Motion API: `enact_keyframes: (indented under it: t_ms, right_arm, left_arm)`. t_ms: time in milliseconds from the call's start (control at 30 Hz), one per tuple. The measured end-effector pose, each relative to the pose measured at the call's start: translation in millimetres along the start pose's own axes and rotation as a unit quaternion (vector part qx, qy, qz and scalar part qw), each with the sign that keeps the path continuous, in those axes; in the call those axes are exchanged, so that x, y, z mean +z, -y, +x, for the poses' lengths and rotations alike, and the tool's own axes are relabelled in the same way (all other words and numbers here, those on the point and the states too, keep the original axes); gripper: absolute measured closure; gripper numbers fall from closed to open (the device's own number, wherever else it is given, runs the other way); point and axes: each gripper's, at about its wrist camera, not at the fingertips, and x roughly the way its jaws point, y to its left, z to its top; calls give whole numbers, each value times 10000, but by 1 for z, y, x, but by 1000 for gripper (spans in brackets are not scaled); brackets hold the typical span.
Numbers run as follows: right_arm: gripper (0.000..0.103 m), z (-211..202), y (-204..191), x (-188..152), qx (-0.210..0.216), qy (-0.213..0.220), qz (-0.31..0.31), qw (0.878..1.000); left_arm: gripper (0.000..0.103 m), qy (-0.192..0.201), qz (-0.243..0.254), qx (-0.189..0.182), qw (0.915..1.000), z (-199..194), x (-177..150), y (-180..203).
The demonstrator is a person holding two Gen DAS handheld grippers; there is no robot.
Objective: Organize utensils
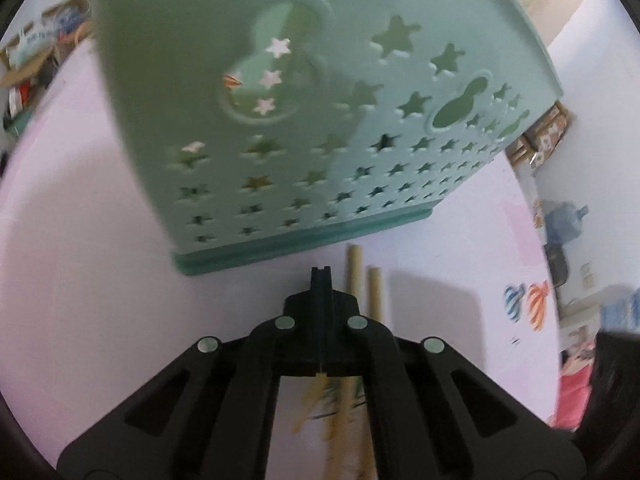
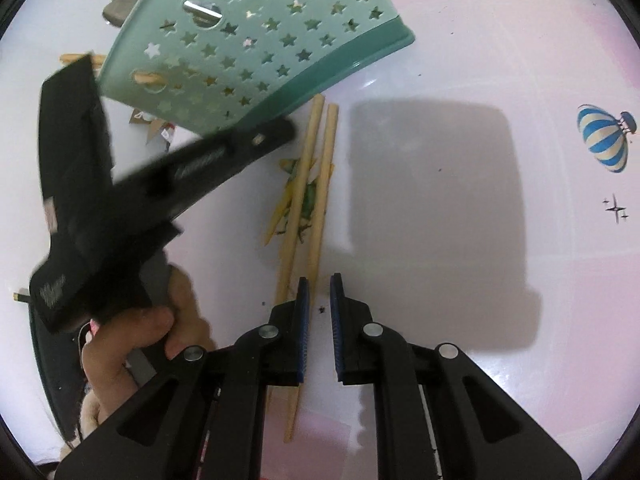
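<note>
The green holder (image 1: 320, 120), a plastic caddy pierced with stars and gourd-shaped holes, stands on the table (image 2: 460, 60); through one hole in the right wrist view a metal utensil (image 2: 202, 10) glints inside, and a wooden stick end (image 2: 146, 79) shows at another. What else it holds cannot be told. Two chopsticks (image 2: 310, 184) lie side by side on the table just in front of the holder's dark base, their blunt ends near it, crossing a printed bird motif (image 2: 288, 196). The left gripper (image 1: 321, 276) is clenched, its jaws pressed together with nothing between them, its tip just beside the chopsticks' blunt ends and close to the base. A hand (image 2: 132, 344) grips its handle. The right gripper (image 2: 319, 300) is slightly parted and holds nothing; the chopsticks' thin ends pass beside and under its left finger. To the right the table lies bare except for a balloon print (image 2: 604, 140). Clutter (image 1: 36, 60) lies beyond the table's far-left edge.
</note>
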Motion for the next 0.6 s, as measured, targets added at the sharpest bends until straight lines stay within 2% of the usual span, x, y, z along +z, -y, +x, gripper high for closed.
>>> enact_keyframes:
  t_ms: [100,167,200,300,400,533,600]
  right_arm:
    - [92,0,0,2,-61,49,-13,10000]
    - [92,-1,-1,11,-147,75,-100,9998]
    - [92,-1,-5,14,-246,97,-161,9995]
    - [89,3,-15,32,-453,168,-270,9985]
    - [91,3,-21,46,-689,235,-351,9967]
    - [94,0,-28,56,-1087,400,-579,9916]
    - [95,3,-36,65,-1208,451,-684,9893]
  left_arm:
    - [103,-12,226,86,9997,-6,-4,-3]
    - [103,-44,260,-46,9996,-9,-6,-6]
    - [103,-96,333,-188,9992,-10,-7,-5]
    - [103,11,550,-307,9980,-15,-6,2]
    - [103,191,738,-222,9968,-24,1,4]
    - [103,109,724,-418,9964,-21,6,5]
    - [103,137,815,-365,9959,-23,8,9]
